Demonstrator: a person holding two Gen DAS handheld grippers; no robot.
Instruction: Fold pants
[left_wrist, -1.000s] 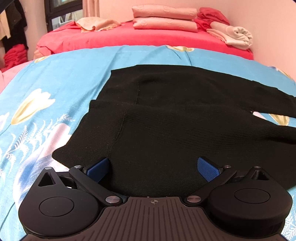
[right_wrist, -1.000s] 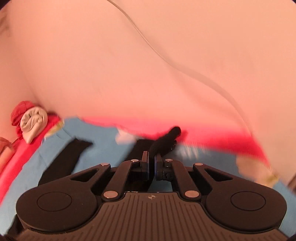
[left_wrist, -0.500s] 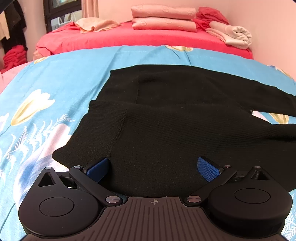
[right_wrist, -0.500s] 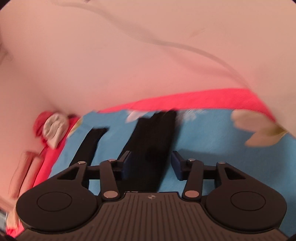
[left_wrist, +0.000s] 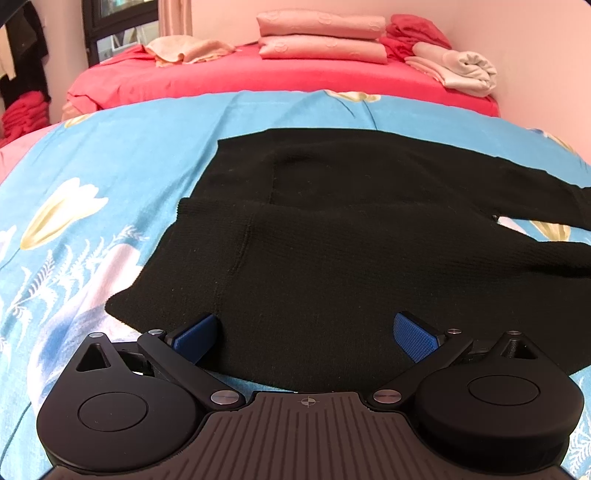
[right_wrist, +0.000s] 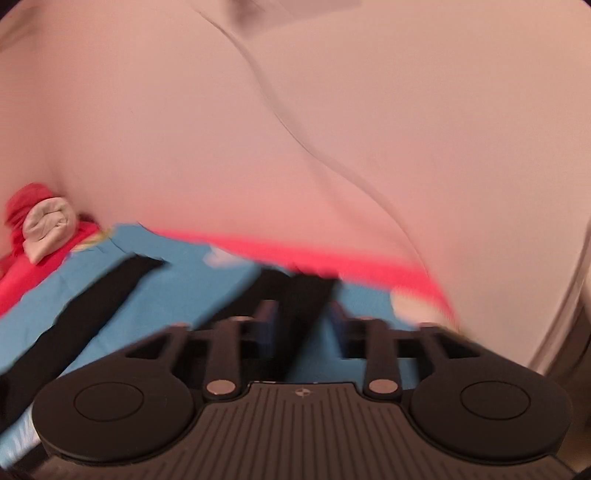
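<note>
You were at the start of the fold: the black knitted pants (left_wrist: 332, 251) lay spread flat on the bed's blue flowered sheet (left_wrist: 110, 177), waist end toward your left claw (left_wrist: 306, 336) and the two legs running away to the right, not yet brought together.

Your left claw was spread wide and empty, its blue pads (left_wrist: 195, 336) low over the near edge of the waist, one to each side of a broad stretch of cloth; whether they touched the fabric I could not tell. You held it level, pointing across the bed toward the folded pink bedding (left_wrist: 321, 37) on the red bedspread (left_wrist: 258, 77).

Your right claw (right_wrist: 301, 325) was released too, jaws parted astride the end of one pant leg (right_wrist: 295, 295), tilted and aimed at the pink wall (right_wrist: 295, 129); that view was blurred, so contact was unclear.

In my judgement, the next move called for you to clench on leg end and waist edge, then carry the near leg over onto the other leg (right_wrist: 99, 295), keeping the soft knit from bunching.
</note>
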